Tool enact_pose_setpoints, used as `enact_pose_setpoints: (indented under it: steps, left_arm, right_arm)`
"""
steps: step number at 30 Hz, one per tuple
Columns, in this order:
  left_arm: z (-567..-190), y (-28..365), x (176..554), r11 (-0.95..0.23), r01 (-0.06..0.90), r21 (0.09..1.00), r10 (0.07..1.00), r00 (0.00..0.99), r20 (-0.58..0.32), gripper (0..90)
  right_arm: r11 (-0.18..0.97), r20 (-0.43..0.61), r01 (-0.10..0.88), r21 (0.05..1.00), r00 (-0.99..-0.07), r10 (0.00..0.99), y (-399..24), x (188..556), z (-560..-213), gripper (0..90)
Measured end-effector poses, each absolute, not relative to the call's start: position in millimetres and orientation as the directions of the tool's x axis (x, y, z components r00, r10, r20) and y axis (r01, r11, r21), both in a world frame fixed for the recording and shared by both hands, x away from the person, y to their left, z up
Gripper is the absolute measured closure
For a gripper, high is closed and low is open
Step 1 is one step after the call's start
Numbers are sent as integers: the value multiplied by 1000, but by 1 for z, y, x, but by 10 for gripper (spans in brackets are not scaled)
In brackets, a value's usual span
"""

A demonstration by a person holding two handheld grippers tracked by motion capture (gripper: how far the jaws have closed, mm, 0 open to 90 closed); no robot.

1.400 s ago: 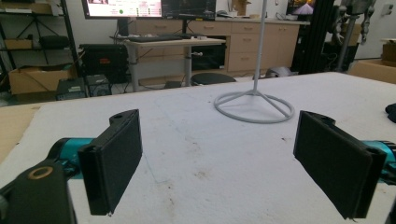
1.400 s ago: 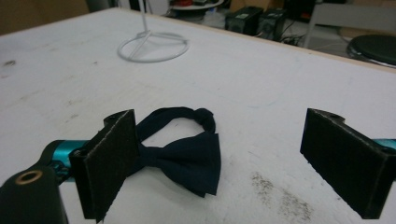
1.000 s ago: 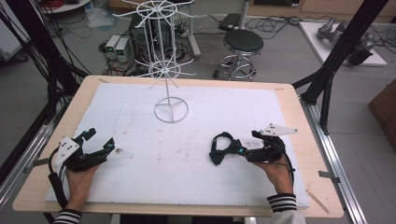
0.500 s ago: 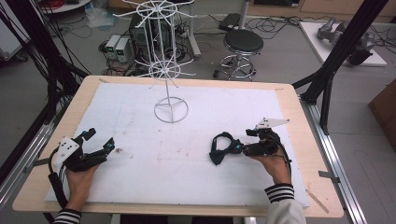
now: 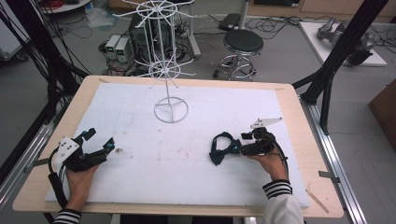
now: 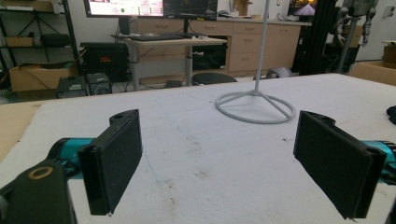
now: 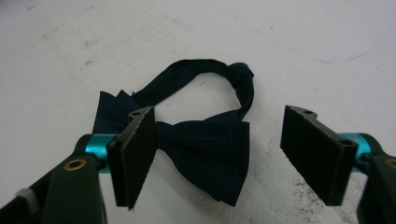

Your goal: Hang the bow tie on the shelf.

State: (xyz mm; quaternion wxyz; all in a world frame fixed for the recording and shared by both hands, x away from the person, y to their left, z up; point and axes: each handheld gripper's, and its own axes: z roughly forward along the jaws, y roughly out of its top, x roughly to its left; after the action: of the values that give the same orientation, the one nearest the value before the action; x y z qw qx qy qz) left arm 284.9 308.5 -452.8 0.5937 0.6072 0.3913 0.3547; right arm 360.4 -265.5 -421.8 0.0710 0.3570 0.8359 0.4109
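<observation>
Bow tie (image 7: 205, 140), dark navy, lies between the right gripper's (image 7: 224, 158) wide jaws; left gripper (image 6: 219, 163) jaws wide, empty; no readable writing.

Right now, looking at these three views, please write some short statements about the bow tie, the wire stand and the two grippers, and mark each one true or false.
1. The dark bow tie lies flat on the white table cover. True.
2. The right gripper has its jaws shut on the bow tie. False: the jaws stand open, one on each side of the bow, not clamping it.
3. The left gripper holds nothing. True: its jaws are open with bare cover between them.
4. The bow tie hangs on the white wire stand. False: the stand's arms carry nothing; the tie is on the cover, at the right gripper.
5. A black round stool stands on the floor beyond the table. True.
</observation>
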Motion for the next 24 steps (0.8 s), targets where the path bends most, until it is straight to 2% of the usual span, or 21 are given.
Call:
enact_pose_setpoints:
  steps: [7,8,10,12,13,14,15,16,17,18,20,24]
  left_arm:
    - [-453,308,285,11,54,998,896,442,-34,159]
    - [-453,309,285,11,55,998,896,442,-34,159]
    - [-453,309,285,11,55,998,896,442,-34,159]
    - [-453,309,285,14,54,998,896,442,-36,160]
    - [-453,309,285,13,55,998,896,442,-36,160]
    - [-453,309,285,12,55,998,896,442,-35,160]
    - [-453,309,285,12,54,998,896,442,-35,160]
    - [-453,309,285,12,55,998,896,442,-35,159]
    - [-453,309,285,12,54,998,896,442,-35,159]
    - [-453,309,285,12,55,998,896,442,-35,159]
    - [-453,309,285,14,56,998,897,441,-37,159]
    - [-453,309,285,13,55,998,896,442,-36,159]
  right_arm:
    - [435,199,563,703,-742,640,-266,365,-428,358]
    - [438,213,569,697,-746,631,-267,365,-429,424]
    - [444,212,567,694,-751,626,-267,365,-429,453]
    - [463,207,560,687,-762,614,-266,364,-428,533]
    - [463,207,560,687,-762,614,-266,364,-428,533]
    - [472,202,557,683,-765,611,-266,363,-428,618]
    - [472,202,557,683,-765,611,-266,363,-428,618]
    - [481,192,550,683,-770,608,-265,363,-427,696]
    - [487,185,543,684,-775,604,-265,362,-426,741]
    - [487,185,543,684,-775,604,-265,362,-426,741]
    - [490,182,535,688,-781,597,-265,361,-425,850]
    - [477,225,561,677,-774,592,-266,360,-425,872]
